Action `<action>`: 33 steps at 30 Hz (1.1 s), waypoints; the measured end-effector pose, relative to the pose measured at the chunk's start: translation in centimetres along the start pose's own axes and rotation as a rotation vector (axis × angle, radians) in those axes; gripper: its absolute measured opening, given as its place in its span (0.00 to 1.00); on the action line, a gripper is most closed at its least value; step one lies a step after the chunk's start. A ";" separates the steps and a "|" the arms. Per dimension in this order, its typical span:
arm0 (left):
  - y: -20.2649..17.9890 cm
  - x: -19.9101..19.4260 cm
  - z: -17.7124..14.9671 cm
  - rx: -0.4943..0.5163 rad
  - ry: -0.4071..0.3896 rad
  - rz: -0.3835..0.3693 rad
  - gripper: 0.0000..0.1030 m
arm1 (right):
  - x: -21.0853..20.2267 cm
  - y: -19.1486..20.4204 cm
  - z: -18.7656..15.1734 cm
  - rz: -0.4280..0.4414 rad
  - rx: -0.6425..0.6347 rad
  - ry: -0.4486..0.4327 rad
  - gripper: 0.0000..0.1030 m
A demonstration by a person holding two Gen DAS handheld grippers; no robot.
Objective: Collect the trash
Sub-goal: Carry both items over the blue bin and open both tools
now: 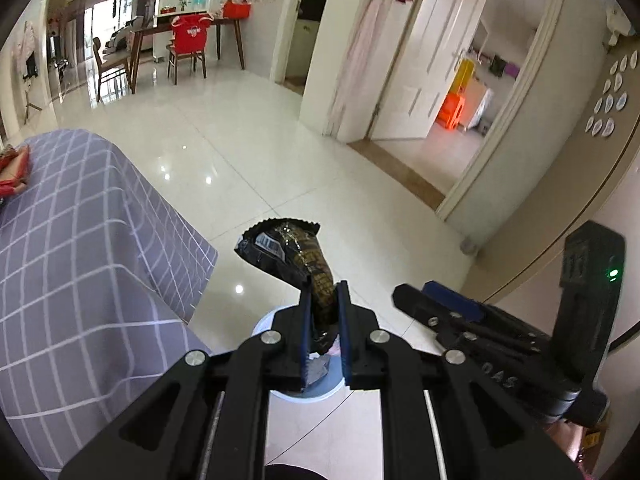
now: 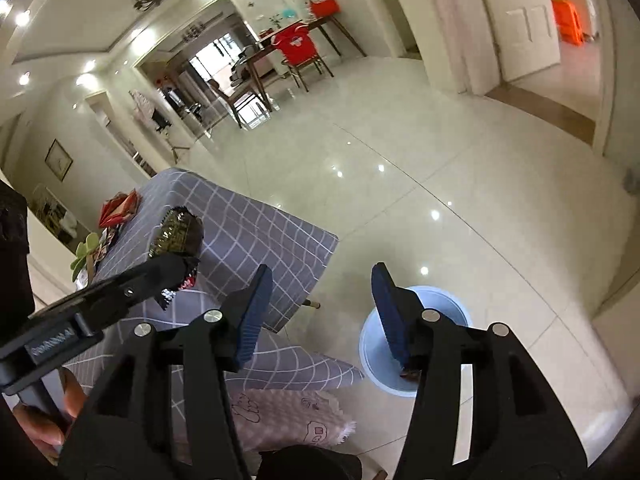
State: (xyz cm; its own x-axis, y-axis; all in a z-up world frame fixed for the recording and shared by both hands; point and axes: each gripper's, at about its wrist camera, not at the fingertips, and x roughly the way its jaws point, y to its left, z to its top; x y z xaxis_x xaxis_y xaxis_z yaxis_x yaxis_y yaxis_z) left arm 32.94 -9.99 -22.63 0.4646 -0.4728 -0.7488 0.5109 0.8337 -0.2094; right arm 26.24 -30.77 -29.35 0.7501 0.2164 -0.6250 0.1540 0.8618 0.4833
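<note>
My left gripper (image 1: pixel 325 286) is shut on a black snack wrapper (image 1: pixel 288 248) with gold print, held up in the air over a light blue bin (image 1: pixel 298 394) on the floor. In the right wrist view the left gripper (image 2: pixel 176 268) shows at the left with the wrapper (image 2: pixel 176 234) sticking out above the checked table. My right gripper (image 2: pixel 320 276) is open and empty, above the light blue bin (image 2: pixel 374 354); a small dark scrap lies inside the bin. The right gripper (image 1: pixel 416 294) also shows at the right of the left wrist view.
A table with a grey checked cloth (image 1: pixel 80 264) stands at the left, with red packaging (image 1: pixel 14 172) on it. More red wrappers (image 2: pixel 118 208) and a green item (image 2: pixel 86 254) lie on its far end. A padded stool (image 2: pixel 288 416) stands by the bin. Glossy tiled floor lies beyond.
</note>
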 end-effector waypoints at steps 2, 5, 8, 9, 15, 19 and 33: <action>-0.2 1.0 -0.2 0.002 0.018 -0.003 0.11 | -0.2 -0.4 0.0 -0.001 0.006 -0.007 0.50; -0.5 2.5 -0.4 0.017 0.044 -0.002 0.11 | -0.7 -0.5 -0.2 0.000 0.007 -0.014 0.51; -0.9 3.3 -0.6 0.027 0.057 -0.006 0.11 | -0.9 -0.3 -0.8 -0.006 0.007 -0.026 0.52; -1.0 3.6 -0.6 0.031 0.063 -0.006 0.11 | -1.0 -0.4 -0.8 -0.009 0.010 -0.034 0.52; -1.2 4.2 -0.5 0.056 0.069 -0.014 0.11 | -1.9 -0.8 -0.8 -0.041 0.016 -0.076 0.53; -1.8 4.9 -0.3 0.070 0.070 -0.018 0.11 | -2.6 -1.2 -0.7 -0.064 0.028 -0.121 0.56; -2.2 4.4 1.0 0.059 0.001 0.040 0.78 | -4.8 -2.5 -0.9 -0.133 0.087 -0.229 0.59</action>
State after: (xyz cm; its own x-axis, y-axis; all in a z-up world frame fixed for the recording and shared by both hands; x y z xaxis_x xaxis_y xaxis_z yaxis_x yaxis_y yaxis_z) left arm 34.59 -14.23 -24.81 0.4849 -0.4394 -0.7562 0.5341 0.8334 -0.1418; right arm 21.70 -33.56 -28.07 0.8440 -0.0140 -0.5362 0.3082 0.8308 0.4634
